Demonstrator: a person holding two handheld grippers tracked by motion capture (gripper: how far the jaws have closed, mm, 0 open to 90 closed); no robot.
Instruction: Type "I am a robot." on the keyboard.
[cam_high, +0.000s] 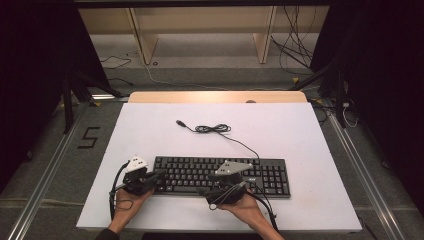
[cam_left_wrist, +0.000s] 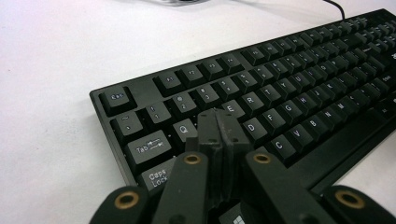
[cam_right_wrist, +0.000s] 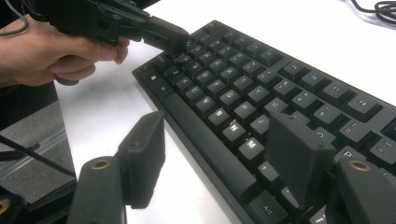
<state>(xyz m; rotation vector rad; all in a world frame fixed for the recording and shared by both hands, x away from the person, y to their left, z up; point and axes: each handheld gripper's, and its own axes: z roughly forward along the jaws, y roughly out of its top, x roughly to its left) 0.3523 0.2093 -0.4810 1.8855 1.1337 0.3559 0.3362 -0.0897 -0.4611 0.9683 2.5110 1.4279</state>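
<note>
Resting left gripper (cam_high: 159, 175) jaws clenched on keyboard (cam_high: 260, 175), right gripper (cam_right_wrist: 215, 163) jaws released astride its front edge

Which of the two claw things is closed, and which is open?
The left gripper is closed, its jaws pressed together over the keyboard near the W key. The right gripper stands open, one jaw off the front edge, one over the keys.

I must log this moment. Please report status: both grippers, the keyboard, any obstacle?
Left gripper shut, tips over W and S keys. Right gripper open, astride front edge of keyboard. Cable coiled behind, nothing blocking.
</note>
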